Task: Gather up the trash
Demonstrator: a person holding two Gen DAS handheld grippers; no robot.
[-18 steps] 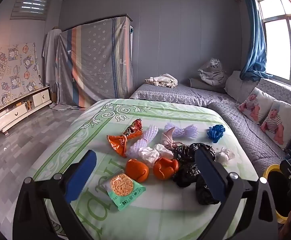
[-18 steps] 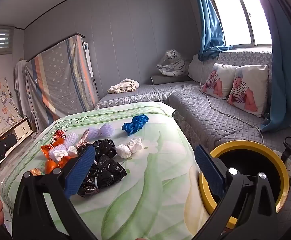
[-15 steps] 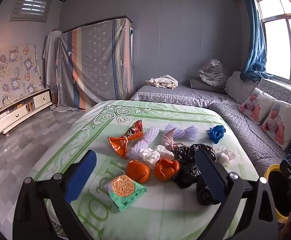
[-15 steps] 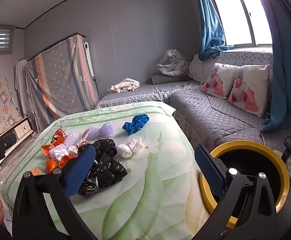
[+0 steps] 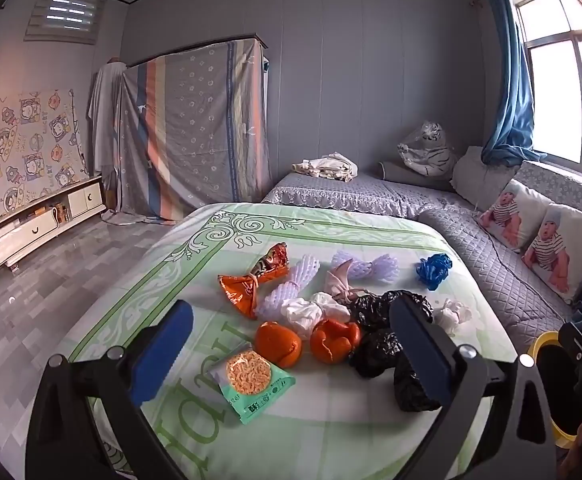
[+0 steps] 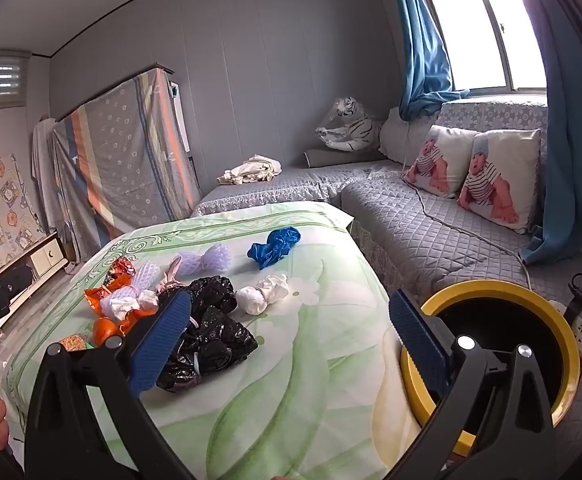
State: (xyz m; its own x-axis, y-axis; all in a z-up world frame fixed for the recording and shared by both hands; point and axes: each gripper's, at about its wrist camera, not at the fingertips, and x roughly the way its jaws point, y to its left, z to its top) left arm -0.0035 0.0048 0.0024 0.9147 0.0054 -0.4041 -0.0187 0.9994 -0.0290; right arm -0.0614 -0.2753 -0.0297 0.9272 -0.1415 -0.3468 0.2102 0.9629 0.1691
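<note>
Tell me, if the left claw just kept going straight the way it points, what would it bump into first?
Probably the two orange peels, which lie on the bedspread midway between the open left claw's pads. The green noodle snack packet sits nearer but lower, so depth leaves this a guess.

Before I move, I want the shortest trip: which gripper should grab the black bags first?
Probably right. The right gripper is open, with the black bags beside its finger and the yellow bin alongside.
</note>
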